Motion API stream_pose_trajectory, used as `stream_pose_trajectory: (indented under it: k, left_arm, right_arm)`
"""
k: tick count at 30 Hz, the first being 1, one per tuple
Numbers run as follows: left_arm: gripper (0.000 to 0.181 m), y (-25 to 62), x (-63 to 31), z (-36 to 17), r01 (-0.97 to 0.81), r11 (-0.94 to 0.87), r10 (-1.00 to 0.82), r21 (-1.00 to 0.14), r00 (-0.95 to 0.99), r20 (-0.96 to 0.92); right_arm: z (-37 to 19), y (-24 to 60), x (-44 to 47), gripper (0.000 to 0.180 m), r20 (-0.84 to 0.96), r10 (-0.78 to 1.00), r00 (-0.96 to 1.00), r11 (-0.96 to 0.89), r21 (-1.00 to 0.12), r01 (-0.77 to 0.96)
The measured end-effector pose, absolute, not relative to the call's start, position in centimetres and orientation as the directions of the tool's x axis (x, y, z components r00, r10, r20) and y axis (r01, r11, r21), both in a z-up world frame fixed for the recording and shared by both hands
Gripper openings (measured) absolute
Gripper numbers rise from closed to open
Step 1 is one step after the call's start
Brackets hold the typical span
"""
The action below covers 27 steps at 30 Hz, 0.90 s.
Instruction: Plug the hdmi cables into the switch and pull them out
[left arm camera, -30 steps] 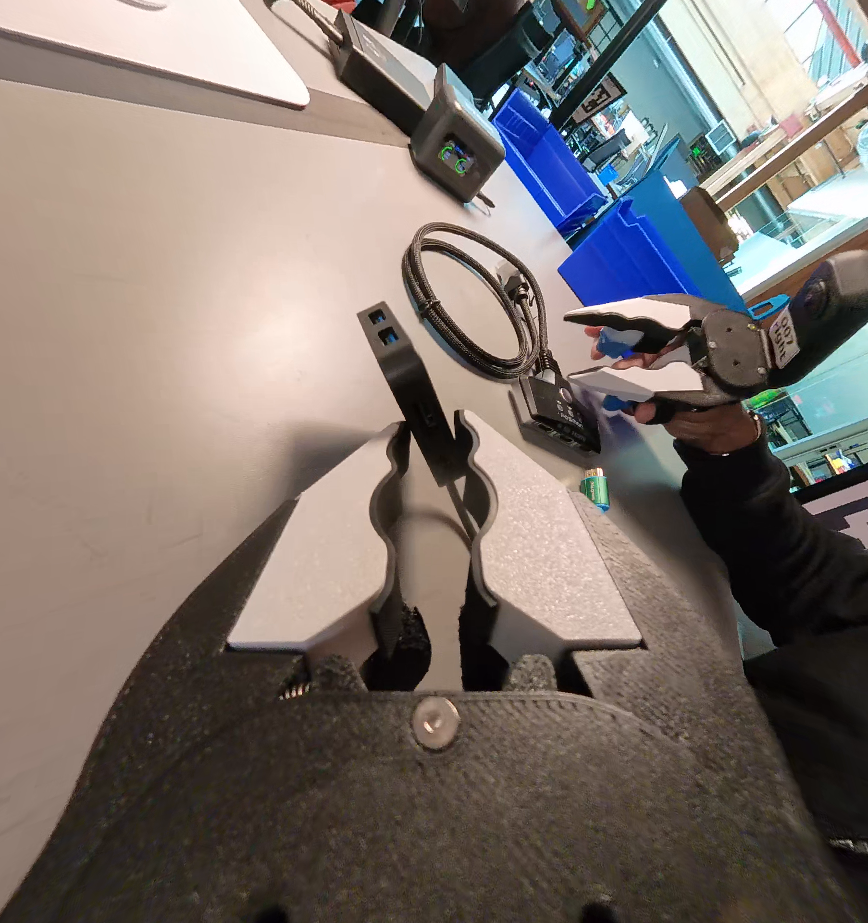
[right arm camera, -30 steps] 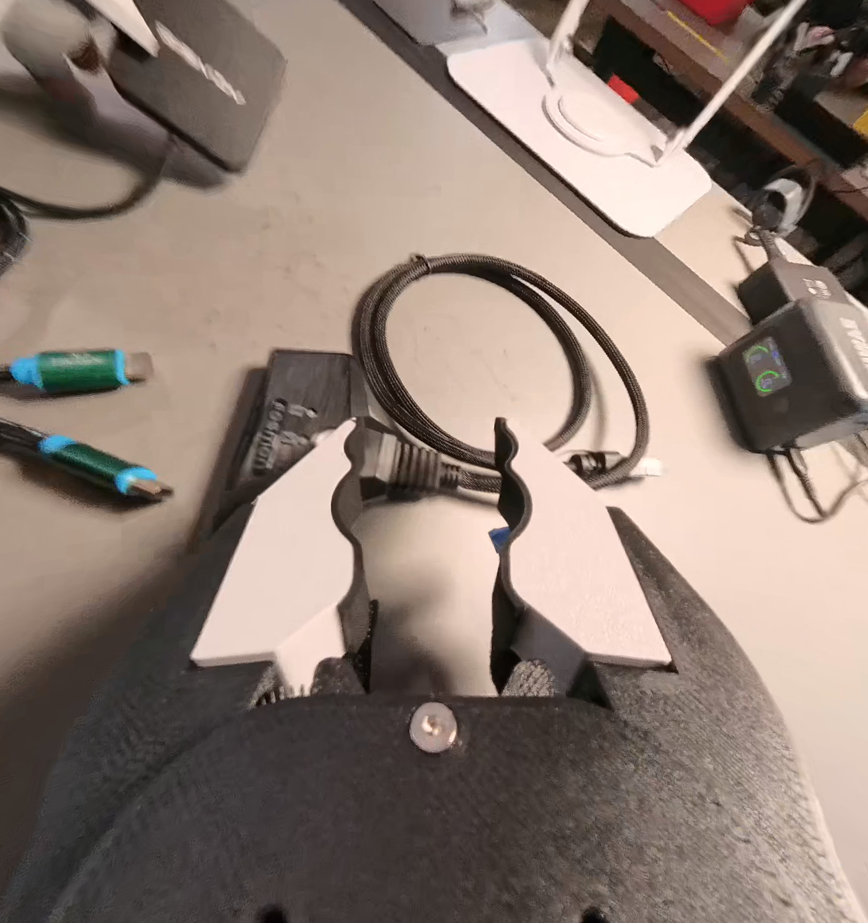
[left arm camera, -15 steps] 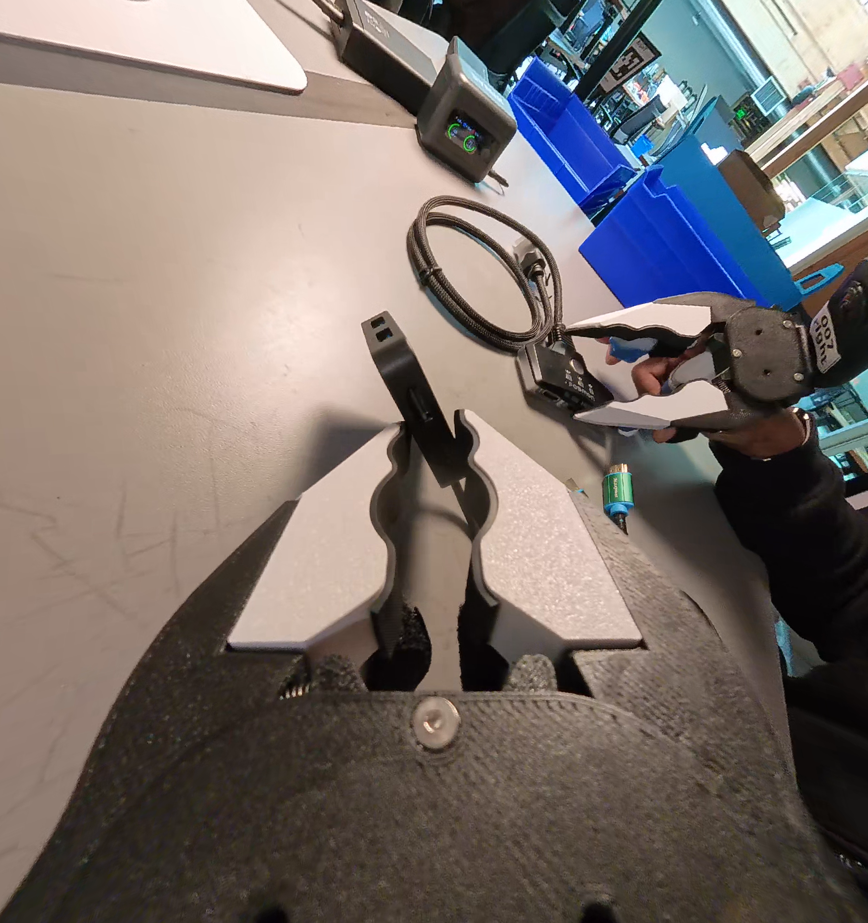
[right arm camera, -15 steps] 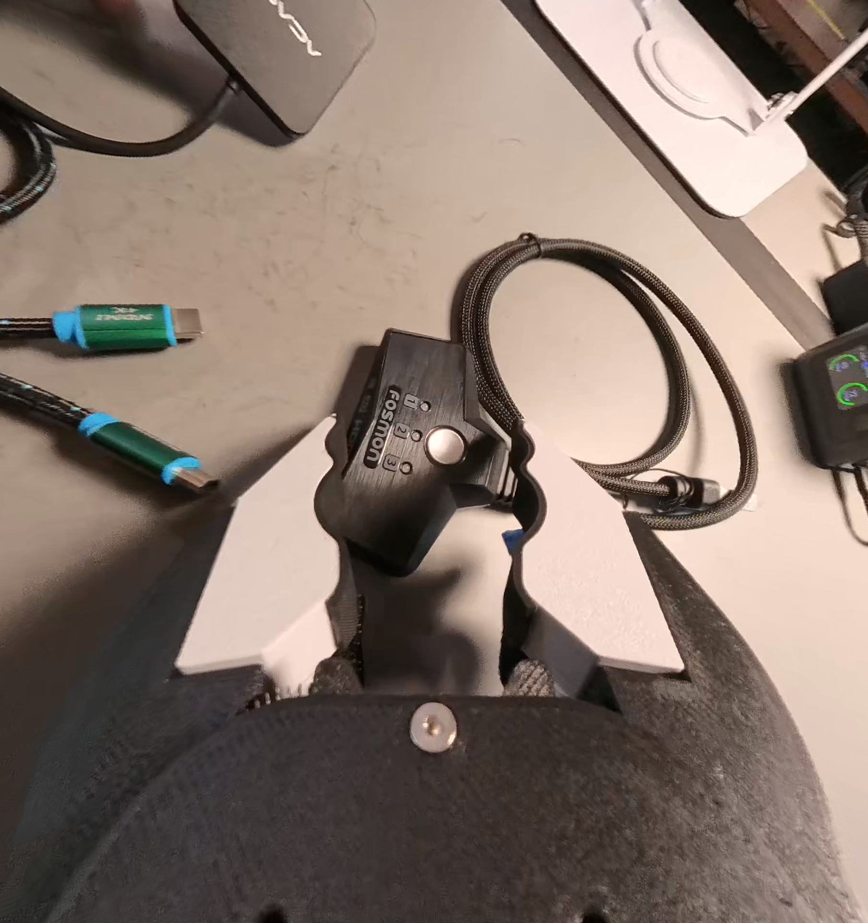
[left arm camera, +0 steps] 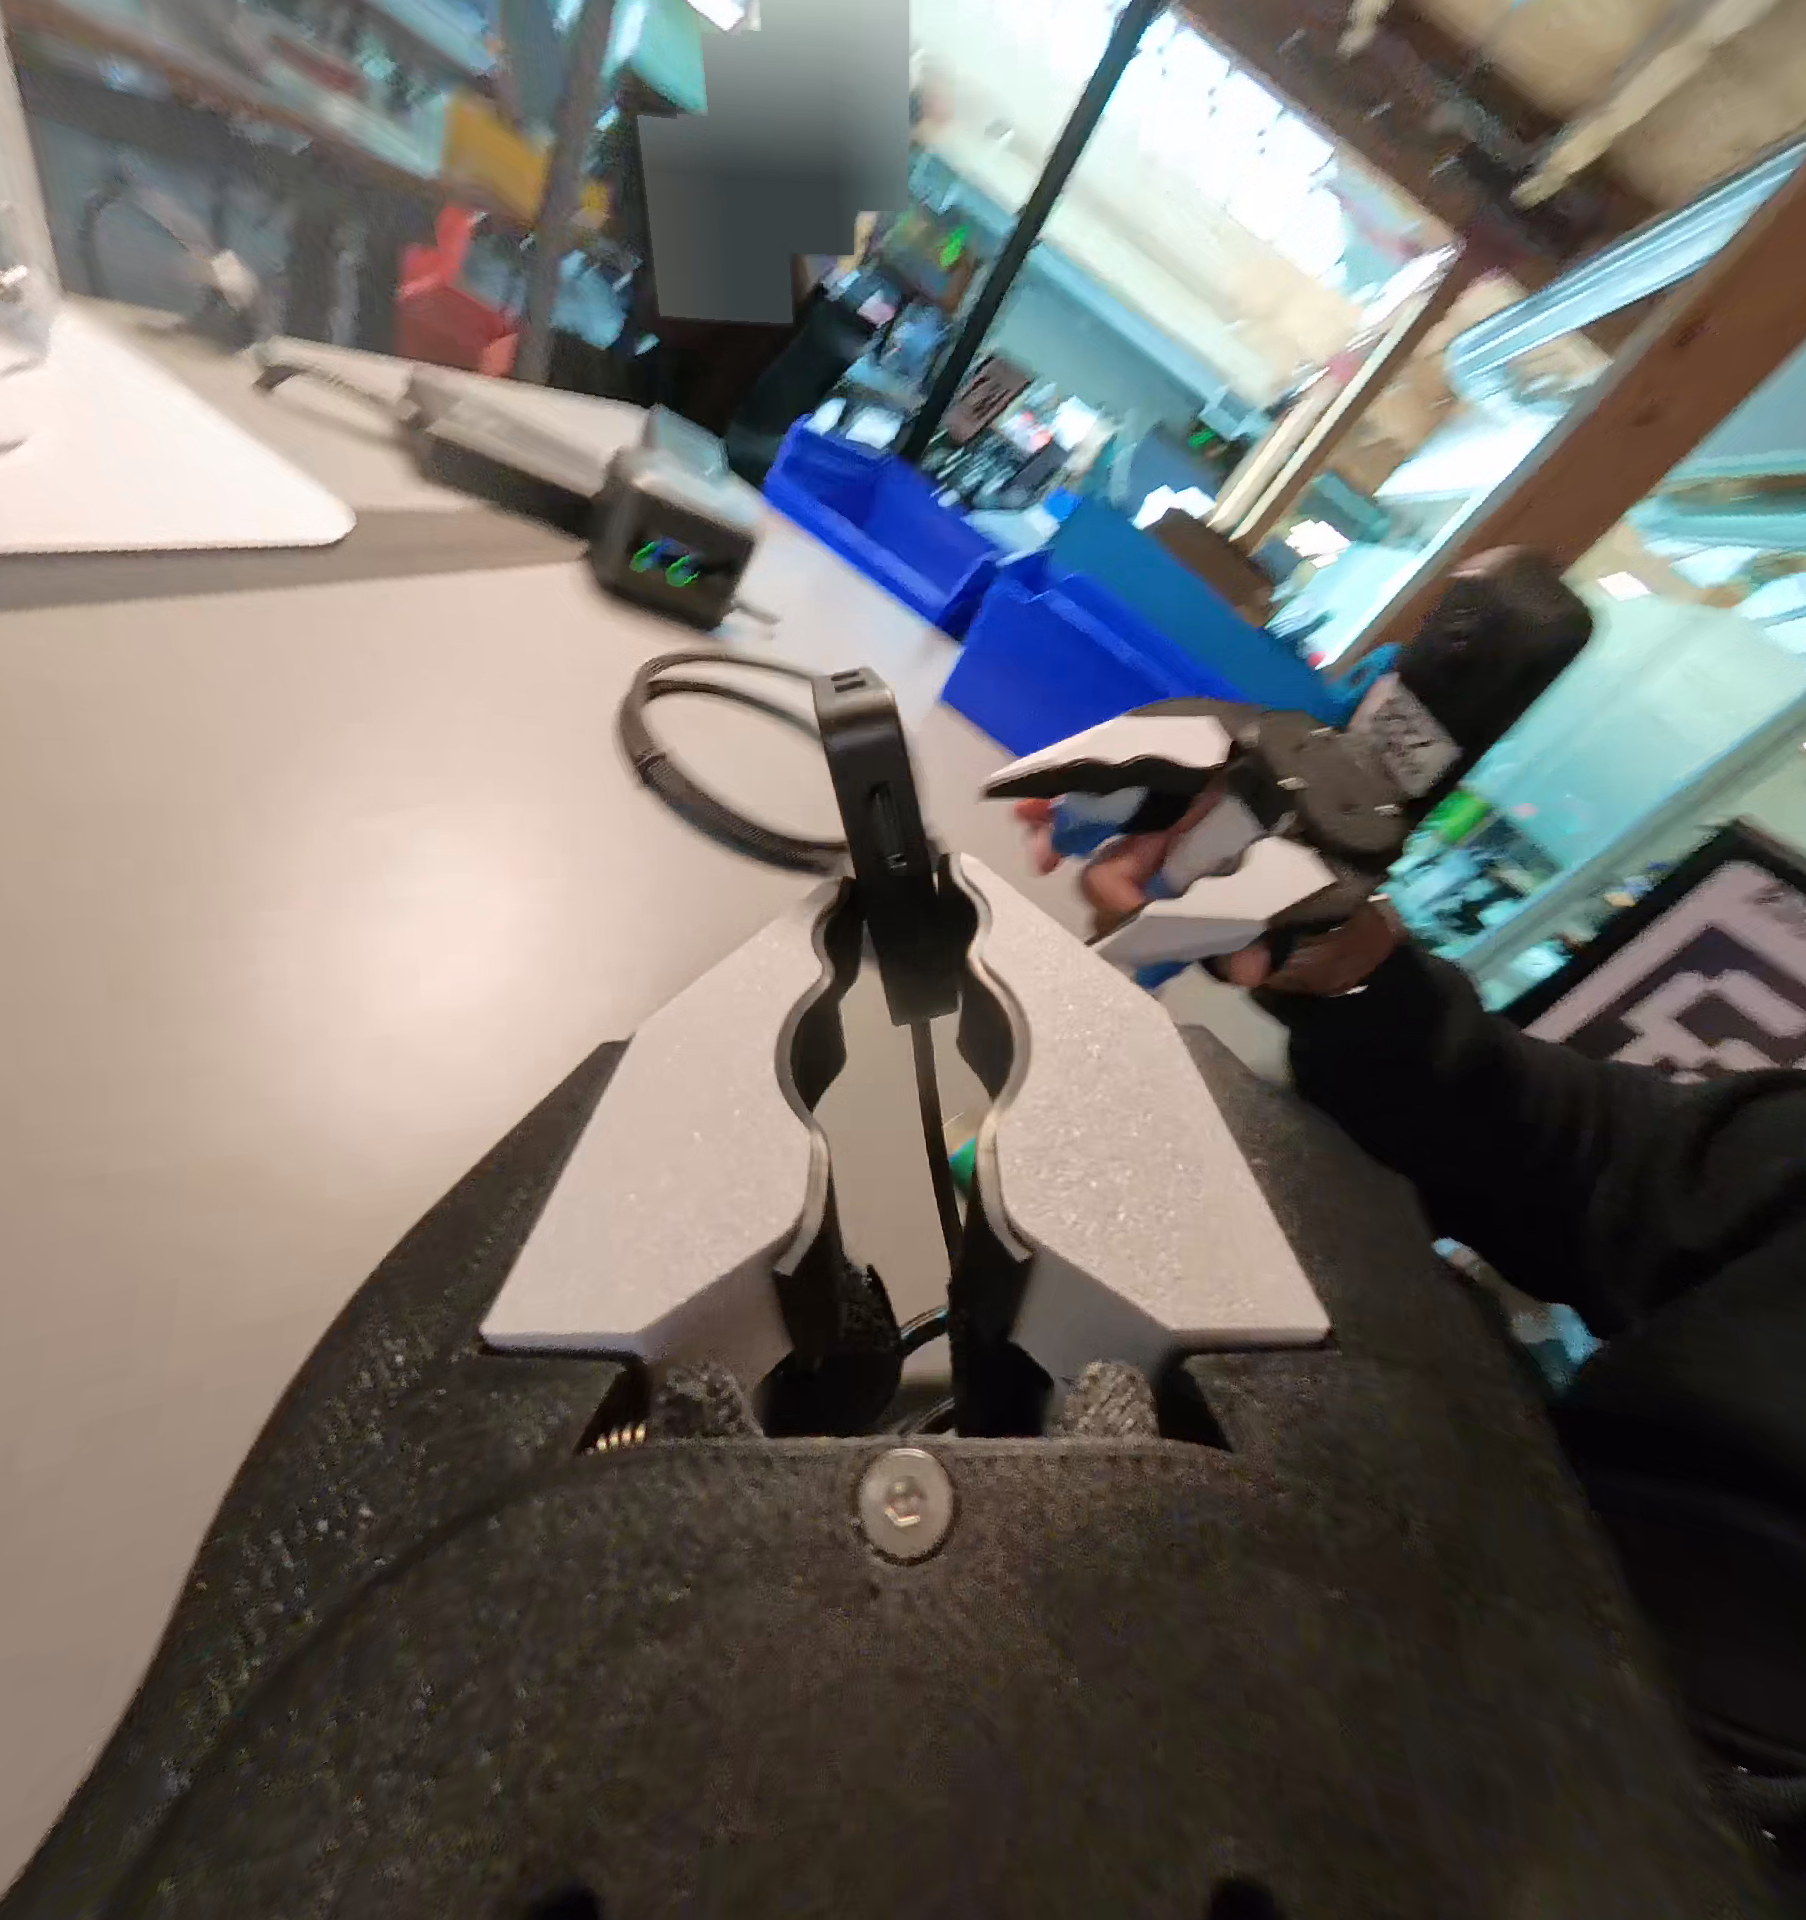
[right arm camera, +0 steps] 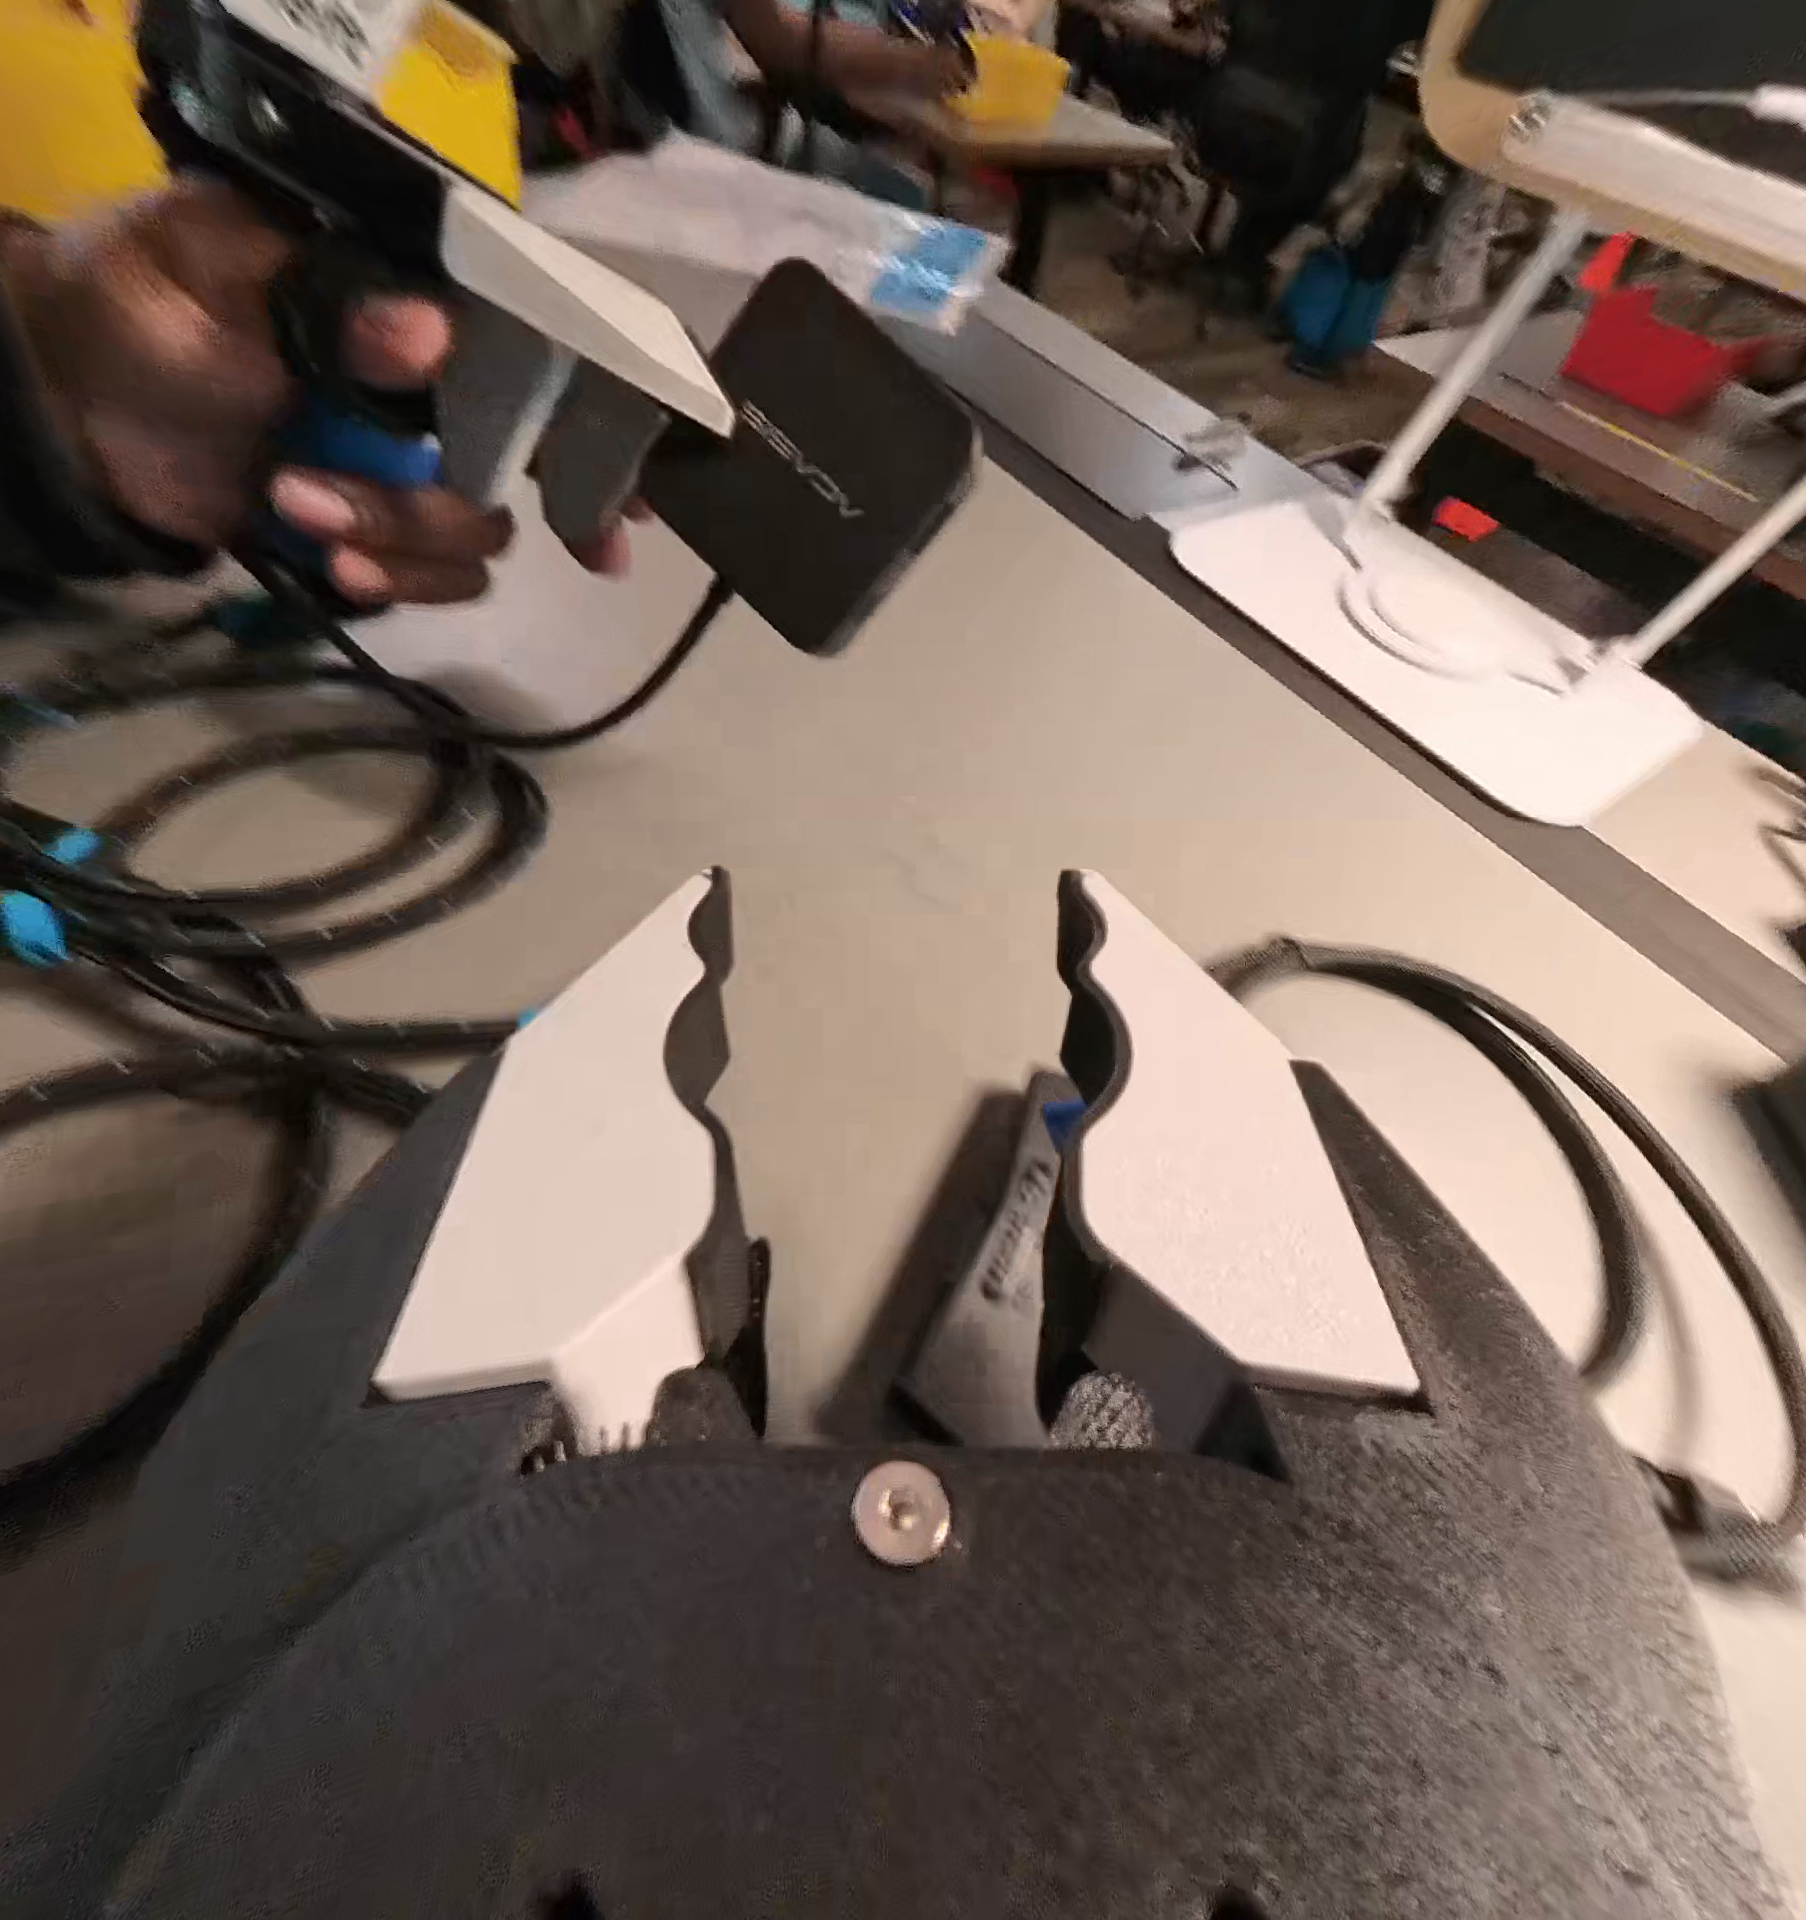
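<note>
The small black wedge-shaped switch box (right arm camera: 992, 1236) lies flat on the pale grey desk (right arm camera: 878, 748). It sits low between the fingers of the right tool (right arm camera: 894, 883), against the inner side of the right one. That tool's jaws stand wide apart and grip nothing. A coiled black braided lead (right arm camera: 1605, 1143) lies on the desk just to the right of the box.

The black braided hdmi cables with blue collars (right arm camera: 26, 925) lie off to the left of the right tool, in loose loops on the desk. They run roughly crosswise to its fingers. Blur hides which way their plug ends face.

Above them the left tool (left arm camera: 894, 883) is clamped narrow on a flat square black hub with a thin black cord (right arm camera: 826, 457). It holds the hub off the desk on edge, so in the left wrist view one narrow side with a slot faces the camera.

As I judge it, the coming move turns on a sideways reach. The free right tool is the only one able to fetch a plug, and the cables are to its left, nearer the left tool. It would have to swing left and turn to meet a plug body across its long axis. I cannot tell for certain which black box is meant to take the plug.
</note>
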<state>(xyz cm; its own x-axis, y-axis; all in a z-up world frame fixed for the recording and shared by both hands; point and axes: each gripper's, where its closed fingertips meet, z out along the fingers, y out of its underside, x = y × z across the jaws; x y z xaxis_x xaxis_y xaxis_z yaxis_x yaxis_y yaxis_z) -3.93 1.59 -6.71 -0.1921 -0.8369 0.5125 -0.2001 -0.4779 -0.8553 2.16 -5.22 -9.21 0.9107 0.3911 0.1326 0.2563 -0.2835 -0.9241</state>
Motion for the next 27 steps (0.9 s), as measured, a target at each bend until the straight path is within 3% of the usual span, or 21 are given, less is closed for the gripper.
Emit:
stream_pose_trajectory:
  k: [6,9,11,14,19,22,27]
  left_arm:
    - [0.015,-2.1,-5.1,-1.6,-0.033,-0.563,-0.714,-0.826,-0.484,0.506]
    - [0.014,-3.4,-5.1,-1.9,-0.069,-0.566,-0.677,-0.821,-0.528,0.512]
    - [0.014,-3.9,-4.6,-2.8,-0.111,-0.549,-0.684,-0.829,-0.511,0.521]
    - [0.018,-2.9,-3.7,-4.2,-0.139,-0.52,-0.747,-0.843,-0.405,0.528]
    - [0.047,-0.5,-3.3,-5.4,-0.161,-0.456,-0.852,-0.875,-0.206,0.482]
    - [0.048,-1.0,-3.0,-7.1,-0.268,-0.361,-0.903,-0.893,-0.137,0.406]
    - [0.048,-5.6,-2.5,-10.1,-0.437,-0.218,-0.917,-0.873,-0.215,0.337]
  right_arm:
    - [-3.7,-3.7,-3.1,0.078,-0.169,0.619,0.767,-0.218,-0.975,-0.038]
    - [-3.0,-3.5,-3.9,0.056,-0.254,0.652,0.714,-0.205,-0.966,-0.156]
    - [-3.6,-3.7,-3.7,0.026,-0.298,0.642,0.707,-0.218,-0.954,-0.205]
    - [-4.9,-4.0,-2.1,0.017,-0.308,0.591,0.745,-0.244,-0.949,-0.199]
    - [-5.1,-4.5,3.0,0.014,-0.361,0.494,0.791,-0.263,-0.929,-0.26]
    - [-4.7,-4.9,5.2,0.014,-0.418,0.472,0.776,-0.265,-0.907,-0.327]
    - [-3.2,-5.7,8.0,0.014,-0.408,0.464,0.786,-0.186,-0.913,-0.363]
